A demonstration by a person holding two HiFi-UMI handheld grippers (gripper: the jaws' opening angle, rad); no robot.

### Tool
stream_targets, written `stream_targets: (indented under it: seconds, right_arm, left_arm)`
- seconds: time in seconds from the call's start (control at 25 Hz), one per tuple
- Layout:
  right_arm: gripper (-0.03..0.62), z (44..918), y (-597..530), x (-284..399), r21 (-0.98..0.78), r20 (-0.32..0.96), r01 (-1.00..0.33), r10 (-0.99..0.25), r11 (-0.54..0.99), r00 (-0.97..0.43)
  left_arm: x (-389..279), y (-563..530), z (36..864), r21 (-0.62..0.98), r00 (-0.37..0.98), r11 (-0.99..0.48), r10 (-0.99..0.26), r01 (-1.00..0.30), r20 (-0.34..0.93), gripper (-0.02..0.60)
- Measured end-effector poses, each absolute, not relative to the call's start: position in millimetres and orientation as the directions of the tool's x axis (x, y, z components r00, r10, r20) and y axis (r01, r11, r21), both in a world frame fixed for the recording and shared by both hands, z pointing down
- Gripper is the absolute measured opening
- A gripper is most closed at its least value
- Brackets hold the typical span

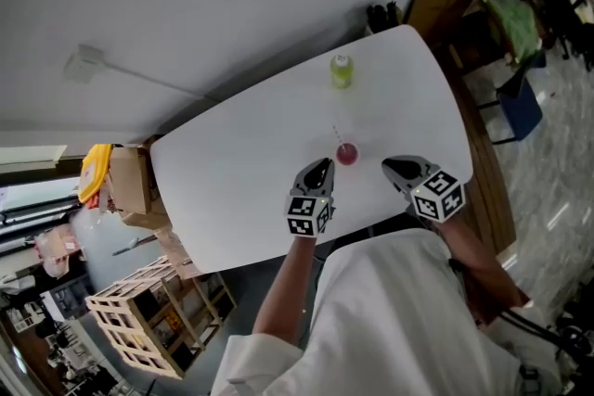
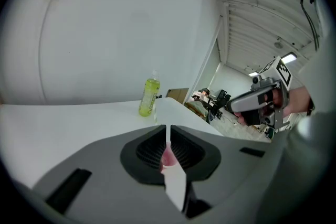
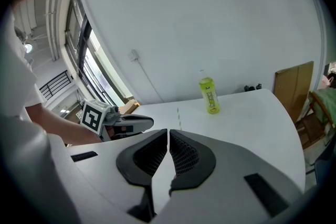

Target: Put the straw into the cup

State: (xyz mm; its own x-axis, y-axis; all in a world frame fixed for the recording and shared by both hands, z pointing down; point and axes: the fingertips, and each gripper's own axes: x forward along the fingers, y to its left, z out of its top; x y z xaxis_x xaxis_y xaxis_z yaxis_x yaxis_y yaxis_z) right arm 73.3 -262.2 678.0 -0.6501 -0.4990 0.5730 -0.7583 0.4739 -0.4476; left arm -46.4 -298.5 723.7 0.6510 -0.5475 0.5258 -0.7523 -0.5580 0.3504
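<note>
A small pink cup (image 1: 347, 154) stands on the white table (image 1: 241, 172) with a thin straw (image 1: 339, 136) rising out of it. My left gripper (image 1: 325, 166) is shut and holds nothing, just left of the cup and apart from it. In the left gripper view the cup (image 2: 167, 157) shows through the slit under the shut tips (image 2: 168, 131), with the straw (image 2: 155, 113) above the jaws. Right of the cup, my right gripper (image 1: 388, 166) is shut and holds nothing. In the right gripper view its tips (image 3: 168, 135) meet; the straw (image 3: 178, 117) shows above them and the cup is hidden.
A green bottle (image 1: 342, 70) stands at the table's far side, also seen as bottle (image 2: 149, 97) and bottle (image 3: 210, 95). Cardboard boxes (image 1: 130, 185) and a wooden crate (image 1: 139, 315) sit left of the table. A brown board (image 1: 450, 0) leans at the far right.
</note>
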Motion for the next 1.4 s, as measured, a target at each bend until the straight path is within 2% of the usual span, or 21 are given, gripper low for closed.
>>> stream_targets:
  seconds: [0.68, 1.4]
  right_arm:
    - [0.037, 633, -208, 56, -0.360, 0.496, -0.796, -0.623, 0.486, -0.605]
    - [0.037, 613, -142, 72, -0.334, 0.448, -0.740, -0.593, 0.583, -0.669]
  left_arm:
    - [-74, -242, 637, 0.319, 0.688, -0.613, -0.599, -0.723, 0.410, 0.003]
    - [-65, -138, 618, 0.347, 0.651, -0.551, -0.636, -0.759, 0.415, 0.002]
